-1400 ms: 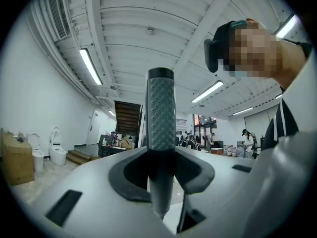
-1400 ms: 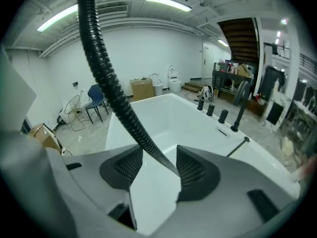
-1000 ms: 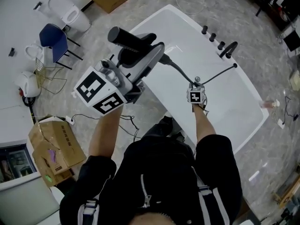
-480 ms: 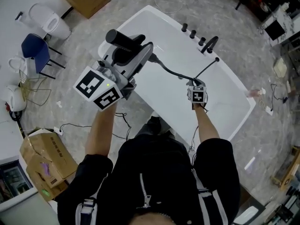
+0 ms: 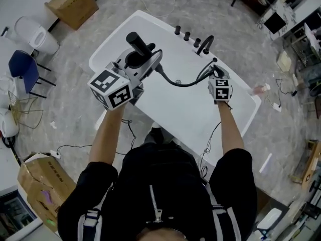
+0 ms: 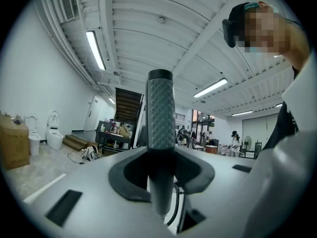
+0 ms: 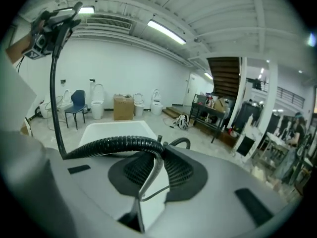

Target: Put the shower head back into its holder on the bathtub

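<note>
The black shower head (image 5: 139, 45) stands up between the jaws of my left gripper (image 5: 144, 59), over the white bathtub (image 5: 120, 26). In the left gripper view its dotted grey handle (image 6: 160, 118) is clamped upright in my left gripper (image 6: 161, 168). From it the black ribbed hose (image 5: 176, 82) curves right to my right gripper (image 5: 212, 70), which is shut on it beside the black faucet (image 5: 205, 43) and three knobs (image 5: 187, 34). The right gripper view shows the hose (image 7: 116, 144) crossing my right gripper (image 7: 153, 170). The holder is not clear to see.
Around the tub lie a cardboard box (image 5: 74, 5), a toilet (image 5: 34, 29), a blue chair (image 5: 22, 67) and another box (image 5: 42, 177) at the left. Cables trail on the stone floor. Shelving and clutter (image 5: 301, 29) crowd the right side.
My right gripper has carried the hose from the middle of the tub up to the far rim by the faucet. My left gripper has sunk a little with the shower head.
</note>
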A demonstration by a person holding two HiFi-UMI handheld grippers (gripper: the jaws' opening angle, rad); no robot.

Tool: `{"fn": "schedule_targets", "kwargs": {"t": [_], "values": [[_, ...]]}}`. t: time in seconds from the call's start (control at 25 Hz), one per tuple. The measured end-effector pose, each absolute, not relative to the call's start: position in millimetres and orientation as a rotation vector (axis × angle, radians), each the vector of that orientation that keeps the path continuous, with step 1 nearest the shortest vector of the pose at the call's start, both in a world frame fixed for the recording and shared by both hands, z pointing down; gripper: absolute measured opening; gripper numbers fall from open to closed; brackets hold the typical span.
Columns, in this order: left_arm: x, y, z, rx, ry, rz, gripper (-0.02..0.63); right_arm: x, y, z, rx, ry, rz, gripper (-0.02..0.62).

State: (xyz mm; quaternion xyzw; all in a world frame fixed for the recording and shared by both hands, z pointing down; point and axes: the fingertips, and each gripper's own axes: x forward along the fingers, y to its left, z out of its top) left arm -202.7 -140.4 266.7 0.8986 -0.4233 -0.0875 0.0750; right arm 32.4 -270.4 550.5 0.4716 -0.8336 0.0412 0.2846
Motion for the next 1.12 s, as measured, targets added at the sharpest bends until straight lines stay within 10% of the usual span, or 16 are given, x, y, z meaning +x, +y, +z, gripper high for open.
{"fn": "schedule_targets", "kwargs": {"t": [1.12], "values": [[-97,-235,290,2.782,-0.939,-0.22,0.127,145,-363,345,1.794,-2.153,-0.236,0.072]]}}
